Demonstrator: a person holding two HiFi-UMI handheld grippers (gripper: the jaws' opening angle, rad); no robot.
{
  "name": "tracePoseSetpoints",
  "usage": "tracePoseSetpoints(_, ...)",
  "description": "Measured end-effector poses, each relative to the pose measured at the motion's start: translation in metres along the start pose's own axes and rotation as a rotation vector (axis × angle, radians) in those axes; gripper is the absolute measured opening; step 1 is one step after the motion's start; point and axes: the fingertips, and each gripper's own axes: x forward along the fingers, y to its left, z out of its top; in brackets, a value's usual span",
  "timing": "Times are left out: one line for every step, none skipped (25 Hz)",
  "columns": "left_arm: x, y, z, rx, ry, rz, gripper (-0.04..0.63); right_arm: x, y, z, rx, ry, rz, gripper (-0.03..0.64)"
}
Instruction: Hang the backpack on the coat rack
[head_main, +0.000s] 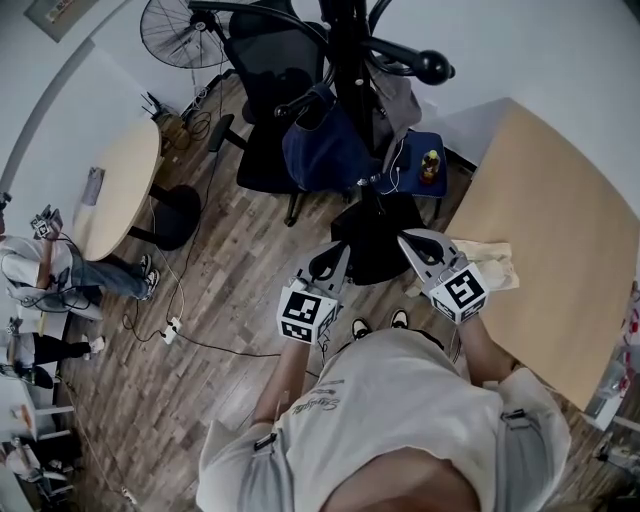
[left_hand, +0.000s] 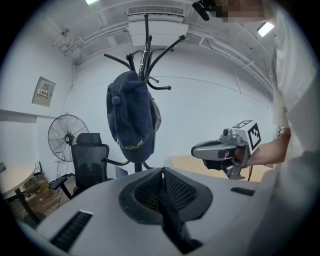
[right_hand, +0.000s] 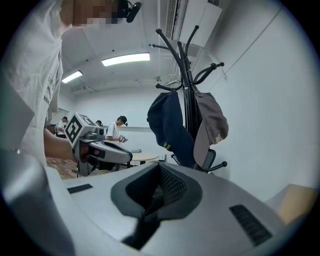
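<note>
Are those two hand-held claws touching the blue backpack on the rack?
Apart. The head view shows the left gripper and right gripper in front of the person's chest, with a clear gap to the backpack hanging on the coat rack.

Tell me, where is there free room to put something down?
Most of the big wooden table beyond the cream cloth, and the round table at left. Crowded around the coat rack: backpack, office chair, fan.

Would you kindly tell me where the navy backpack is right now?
The navy backpack hangs on the black coat rack, top centre in the head view, beside the black office chair.
</note>
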Motion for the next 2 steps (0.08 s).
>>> tracePoseSetpoints(0.0, -0.0002, -0.0009, -0.002, 0.001, 0.001, 0.023, 0.0004, 0.0007, -0.0008, -0.001, 0.003, 0.003, -0.006)
tracePoseSetpoints(-0.0001, -0.0001, -0.0015, -0.004, 0.001, 0.002, 0.023, 0.0008, 0.0013, -0.0013, -0.002, 0.006, 0.007, -0.006)
